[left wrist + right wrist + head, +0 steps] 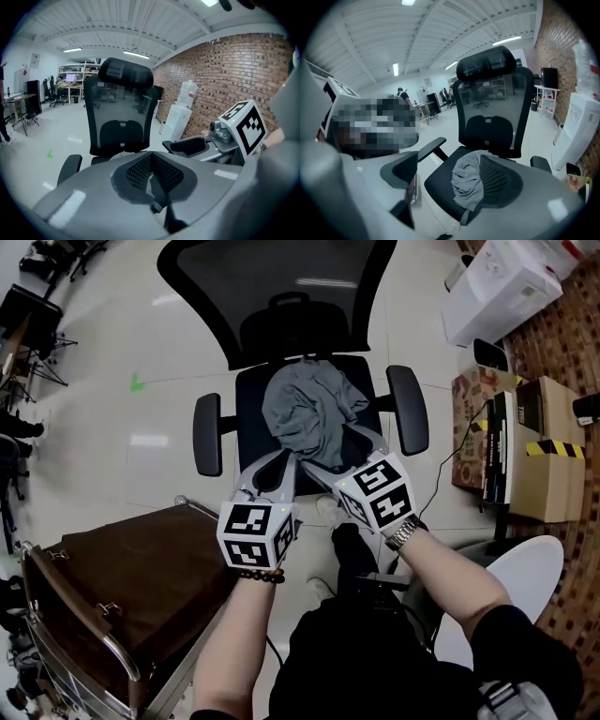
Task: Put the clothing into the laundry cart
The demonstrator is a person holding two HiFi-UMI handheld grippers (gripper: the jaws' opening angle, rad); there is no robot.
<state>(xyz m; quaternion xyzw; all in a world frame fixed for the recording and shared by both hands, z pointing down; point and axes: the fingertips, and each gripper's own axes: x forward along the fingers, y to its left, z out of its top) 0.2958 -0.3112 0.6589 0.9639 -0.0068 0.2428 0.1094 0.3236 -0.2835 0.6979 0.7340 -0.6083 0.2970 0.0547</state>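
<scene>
A grey garment (305,413) lies crumpled on the seat of a black mesh office chair (251,395). My right gripper (343,461) is at the seat's front edge, open, with the garment's near edge between its jaws. In the right gripper view the garment (465,183) rests against the right pad (502,182), and the left pad stands well apart from it. My left gripper (279,468) hovers beside it over the seat front, shut and holding nothing; its pads (140,171) meet. The laundry cart (141,568), a brown liner in a metal frame, stands at the lower left.
The chair's armrests (208,433) (409,409) flank the seat. Cardboard boxes (544,451) and white appliances (497,285) line the right side by a brick wall. A white round seat (525,576) is at the lower right. Other chairs and desks stand far left.
</scene>
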